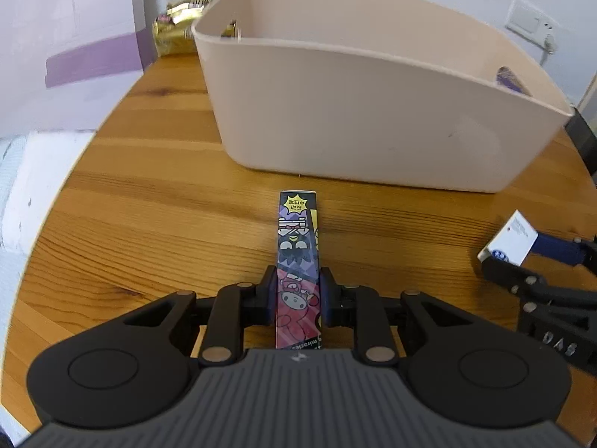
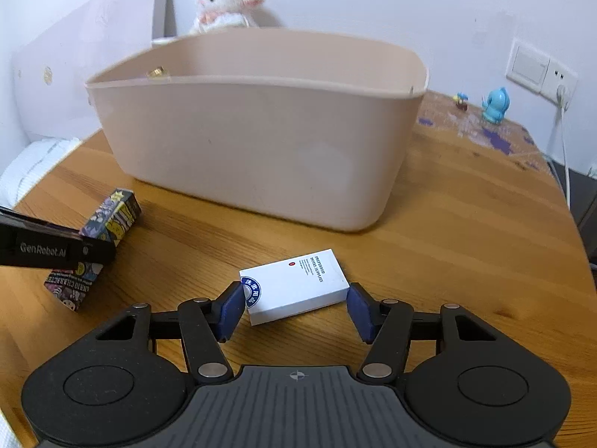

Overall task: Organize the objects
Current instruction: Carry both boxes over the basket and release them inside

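My left gripper (image 1: pixel 297 295) is shut on a long cartoon-printed box (image 1: pixel 297 246), which lies on the wooden table (image 1: pixel 149 205) in front of a beige plastic bin (image 1: pixel 358 112). The same cartoon box (image 2: pixel 108 220) and the left gripper show at the left of the right wrist view. My right gripper (image 2: pixel 294 308) is open around a flat white box (image 2: pixel 294 285) lying on the table. The left pad touches the box's corner; the right pad stands beside its other end. The bin (image 2: pixel 257 138) stands just beyond. The white box (image 1: pixel 509 240) shows at the right of the left wrist view.
A gold packet (image 1: pixel 175 30) lies behind the bin's left end. A white plush toy (image 2: pixel 224 3) sits behind the bin by the wall. A small blue figure (image 2: pixel 494 106) and a purple-patterned mat (image 2: pixel 492 138) are at the table's far right. White bedding (image 2: pixel 33 164) lies left of the table.
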Tool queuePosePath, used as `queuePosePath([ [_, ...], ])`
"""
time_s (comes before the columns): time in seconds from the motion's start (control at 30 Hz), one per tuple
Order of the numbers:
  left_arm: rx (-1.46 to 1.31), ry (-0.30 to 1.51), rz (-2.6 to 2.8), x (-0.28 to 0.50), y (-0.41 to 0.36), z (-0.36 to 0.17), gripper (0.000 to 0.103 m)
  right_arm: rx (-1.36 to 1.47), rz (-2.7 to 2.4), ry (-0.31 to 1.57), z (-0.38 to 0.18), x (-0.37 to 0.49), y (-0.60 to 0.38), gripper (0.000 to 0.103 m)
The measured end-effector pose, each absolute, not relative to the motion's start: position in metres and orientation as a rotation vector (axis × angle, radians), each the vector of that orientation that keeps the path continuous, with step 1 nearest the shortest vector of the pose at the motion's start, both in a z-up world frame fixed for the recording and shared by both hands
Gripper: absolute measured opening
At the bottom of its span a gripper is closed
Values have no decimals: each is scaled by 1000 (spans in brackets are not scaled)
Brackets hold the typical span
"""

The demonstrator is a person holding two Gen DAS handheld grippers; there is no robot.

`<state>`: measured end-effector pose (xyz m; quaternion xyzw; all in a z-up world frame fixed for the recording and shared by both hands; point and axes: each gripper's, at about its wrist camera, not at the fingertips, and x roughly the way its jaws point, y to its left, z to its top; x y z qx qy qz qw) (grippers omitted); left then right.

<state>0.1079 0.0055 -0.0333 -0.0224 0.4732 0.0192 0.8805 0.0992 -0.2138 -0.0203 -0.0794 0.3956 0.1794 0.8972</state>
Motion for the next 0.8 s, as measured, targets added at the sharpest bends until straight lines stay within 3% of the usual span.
queuePosePath([
  [0.43,16,724,-47,81,-3,56,24,-122,428,563,88,81,-228,57],
  [0.8,123,598,-15,146,-27,84,24,-66,370,512,118,146,-223,57],
])
